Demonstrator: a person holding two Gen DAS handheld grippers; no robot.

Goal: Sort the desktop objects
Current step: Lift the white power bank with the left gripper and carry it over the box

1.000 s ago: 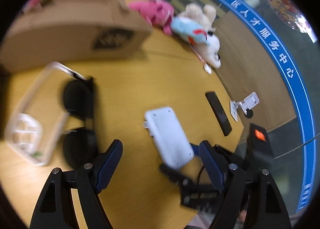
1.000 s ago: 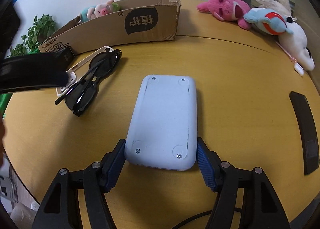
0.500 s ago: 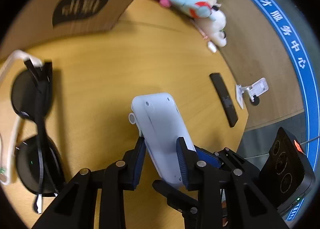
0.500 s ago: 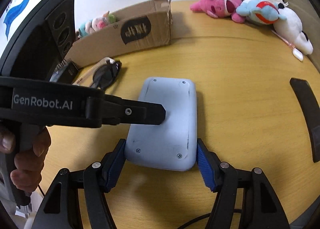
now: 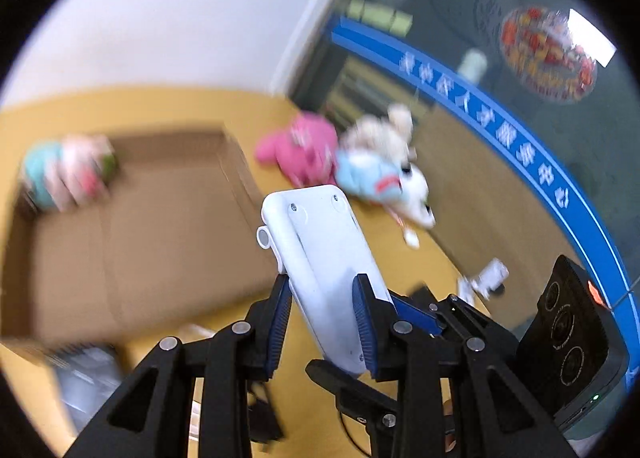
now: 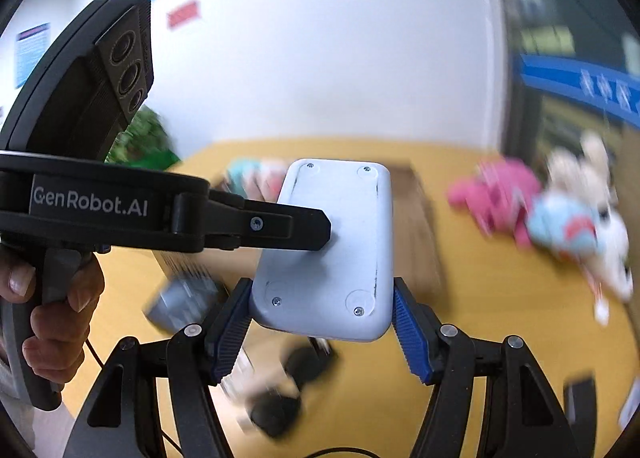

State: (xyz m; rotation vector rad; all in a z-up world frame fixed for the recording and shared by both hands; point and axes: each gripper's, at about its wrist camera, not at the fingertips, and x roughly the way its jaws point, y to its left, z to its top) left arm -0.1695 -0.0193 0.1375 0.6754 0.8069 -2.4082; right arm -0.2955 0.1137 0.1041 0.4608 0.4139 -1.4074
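Two grippers, left and right, pinch one flat white plastic device aloft, clear of the yellow wooden bench; open brown cardboard box below, blurred plush toys beyond.

A white device is gripped between the blue pads of the left gripper, tilted up and away. An open cardboard box is seen beyond to its left, plush toys ahead, and the right gripper just to its right.
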